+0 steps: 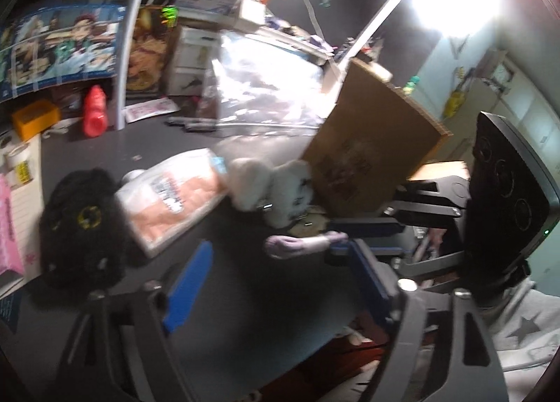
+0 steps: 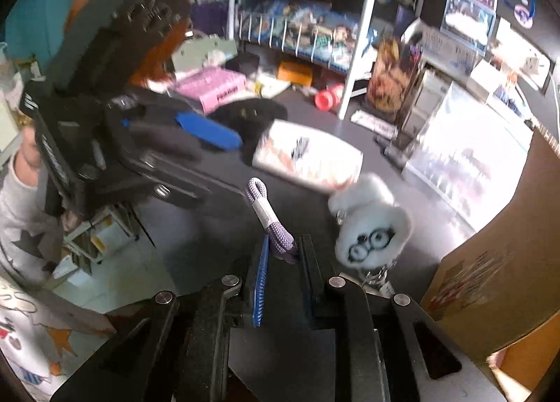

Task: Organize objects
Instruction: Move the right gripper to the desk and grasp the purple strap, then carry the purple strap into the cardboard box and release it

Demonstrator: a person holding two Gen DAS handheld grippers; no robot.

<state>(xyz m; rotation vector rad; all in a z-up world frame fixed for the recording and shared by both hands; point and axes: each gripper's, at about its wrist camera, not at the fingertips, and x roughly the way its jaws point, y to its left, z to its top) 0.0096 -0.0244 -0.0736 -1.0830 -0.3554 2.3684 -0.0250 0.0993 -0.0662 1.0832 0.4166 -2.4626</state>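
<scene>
Plush toy [image 2: 371,223] between packet [image 2: 308,157] and cardboard box [image 2: 490,262].

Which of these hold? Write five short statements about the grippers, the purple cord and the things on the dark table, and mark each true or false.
1. The right gripper is shut on the purple cord. True.
2. The left gripper holds the black furry thing. False: nothing is between its blue fingers, and the furry thing lies on the table.
3. The white plush toy has glasses drawn on its face. True.
4. The packet with orange print lies between the black furry thing and the plush toy. True.
5. The cardboard box lies flat and closed. False: its flap stands up.
</scene>
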